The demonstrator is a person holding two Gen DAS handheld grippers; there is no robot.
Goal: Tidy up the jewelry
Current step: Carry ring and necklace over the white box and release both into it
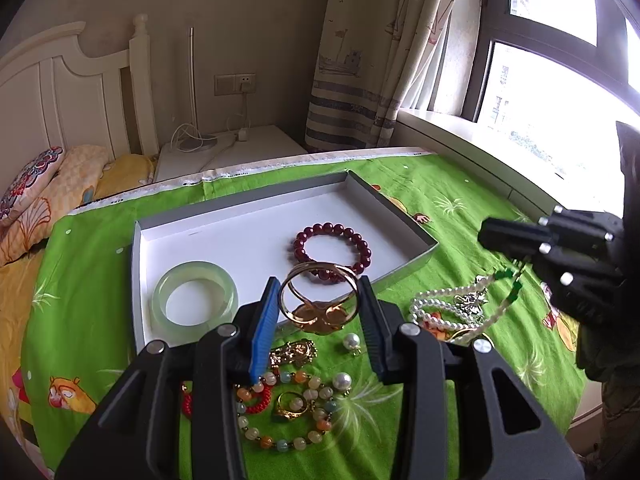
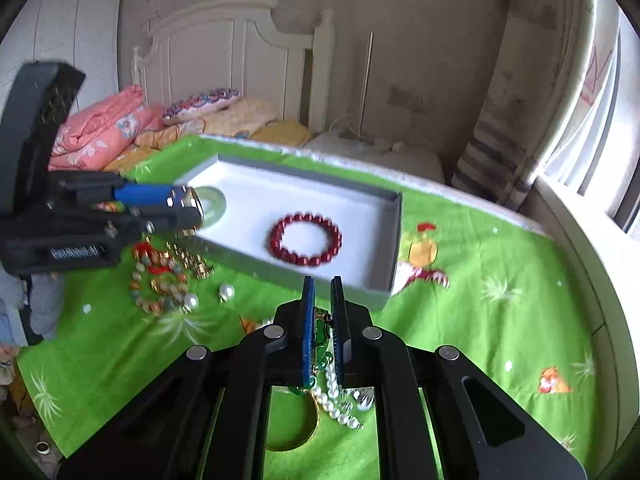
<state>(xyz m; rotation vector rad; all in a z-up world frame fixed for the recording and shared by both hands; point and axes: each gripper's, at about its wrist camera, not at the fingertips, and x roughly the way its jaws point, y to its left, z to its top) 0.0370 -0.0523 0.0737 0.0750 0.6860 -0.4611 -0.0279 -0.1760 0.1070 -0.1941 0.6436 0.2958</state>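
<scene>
— While the left tongs [image 1: 318, 300] hang over the near edge of the box [image 1: 416, 236], what sits between their fingers?

— A gold bangle [image 1: 318, 294] with a flat ornament at its lower end, pinched on both sides, the fingers parted only by its width.

— And the right tongs [image 2: 322, 320]?

— Nearly closed on a green bead strand [image 2: 322, 334] (it runs on into the pearl necklace [image 2: 334, 396] lying on the green cloth [image 2: 500, 320] over the surface).

— What is already in the box?

— A dark red bead bracelet [image 1: 332, 252] toward two o'clock, and a pale green jade bangle [image 1: 195, 300] at eight o'clock, against the left wall.

— Outside it?

— At six o'clock from the box lies a heap: a pastel bead bracelet [image 1: 288, 412], a red cord [image 1: 260, 400], a gold ring [image 1: 292, 404], a gold charm [image 1: 294, 352] and two loose pearls [image 1: 352, 342].
</scene>
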